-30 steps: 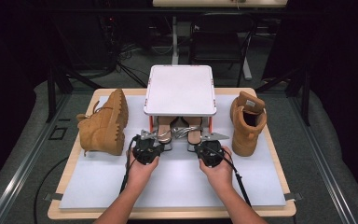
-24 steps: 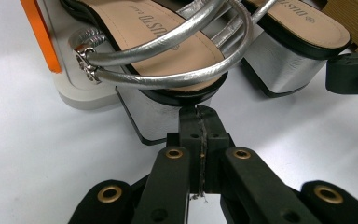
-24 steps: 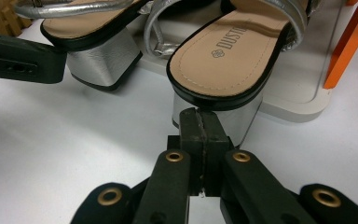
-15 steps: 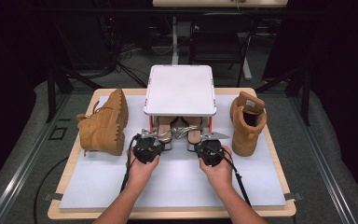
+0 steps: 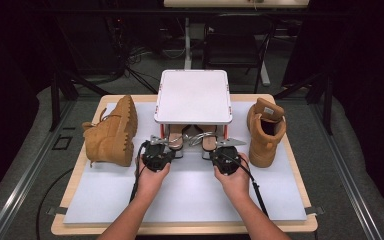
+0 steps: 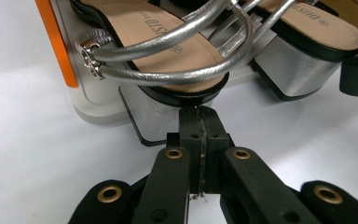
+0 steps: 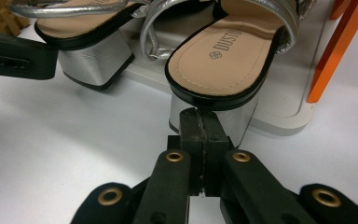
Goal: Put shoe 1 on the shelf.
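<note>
Pushing with left hand-held gripper (image 6: pixel 200 116) and right hand-held gripper (image 7: pixel 200 119), jaws pressed together, holding nothing, against silver sandal heels (image 6: pixel 161 109) under white rack (image 5: pixel 193 97). Risk: tips slipping off glossy heels, skewing sandals, jamming against rack's orange post (image 7: pixel 338 46).

The right sandal's insole (image 7: pixel 223 58) reads "DUSTO", partly cut off.

We see the rack (image 5: pixel 193 96) at the frame's centre, two sandals (image 5: pixel 176 139) (image 5: pixel 208 140) under its top. One boot (image 5: pixel 111 132) lies at centre left, another boot (image 5: pixel 265 131) stands at centre right, all on the table (image 5: pixel 190 192).
</note>
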Motion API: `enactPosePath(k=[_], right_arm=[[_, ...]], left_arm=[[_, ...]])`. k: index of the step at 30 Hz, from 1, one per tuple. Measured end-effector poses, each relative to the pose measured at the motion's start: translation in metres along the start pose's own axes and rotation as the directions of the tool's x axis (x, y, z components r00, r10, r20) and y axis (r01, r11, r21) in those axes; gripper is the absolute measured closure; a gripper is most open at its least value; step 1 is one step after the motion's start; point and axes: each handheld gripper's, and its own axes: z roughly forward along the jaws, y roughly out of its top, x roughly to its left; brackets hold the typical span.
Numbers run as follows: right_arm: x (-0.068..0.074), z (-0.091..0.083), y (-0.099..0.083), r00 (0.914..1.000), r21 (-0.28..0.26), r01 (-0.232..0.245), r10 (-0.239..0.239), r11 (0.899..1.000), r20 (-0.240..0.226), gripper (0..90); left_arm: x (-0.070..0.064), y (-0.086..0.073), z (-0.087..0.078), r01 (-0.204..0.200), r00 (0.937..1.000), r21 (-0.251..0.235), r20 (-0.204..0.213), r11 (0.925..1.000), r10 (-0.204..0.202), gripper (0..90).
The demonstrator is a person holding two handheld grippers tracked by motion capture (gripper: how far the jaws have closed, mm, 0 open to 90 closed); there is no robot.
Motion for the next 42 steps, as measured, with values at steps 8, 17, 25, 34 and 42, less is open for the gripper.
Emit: enactPosePath(k=[8, 17, 25, 34, 42], right_arm=[[-0.002, 0.005, 0.004, 0.9999, -0.001, -0.003, 0.003, 1.000, 0.014, 90.0], [-0.002, 0.013, 0.010, 0.9997, -0.006, -0.005, 0.005, 1.000, 0.022, 90.0], [-0.003, 0.019, 0.017, 0.9996, -0.003, 0.004, -0.004, 1.000, 0.029, 90.0], [0.001, 0.029, 0.021, 0.9991, 0.000, 0.019, -0.019, 1.000, 0.038, 90.0], [-0.004, 0.035, 0.022, 0.9985, 0.001, 0.013, -0.013, 1.000, 0.053, 90.0]], left_arm=[[0.003, 0.006, 0.002, 0.008, 1.0000, -0.004, -0.001, 1.0000, -0.008, 90.0], [0.008, 0.012, 0.010, 0.014, 0.9998, -0.004, -0.016, 0.9999, -0.015, 90.0], [0.009, 0.019, 0.016, 0.028, 0.9995, -0.007, -0.015, 0.9996, -0.028, 90.0], [0.011, 0.020, 0.023, 0.025, 0.9996, -0.010, -0.011, 0.9996, -0.025, 90.0], [0.013, 0.021, 0.027, 0.028, 0.9996, -0.017, -0.007, 0.9995, -0.028, 90.0]])
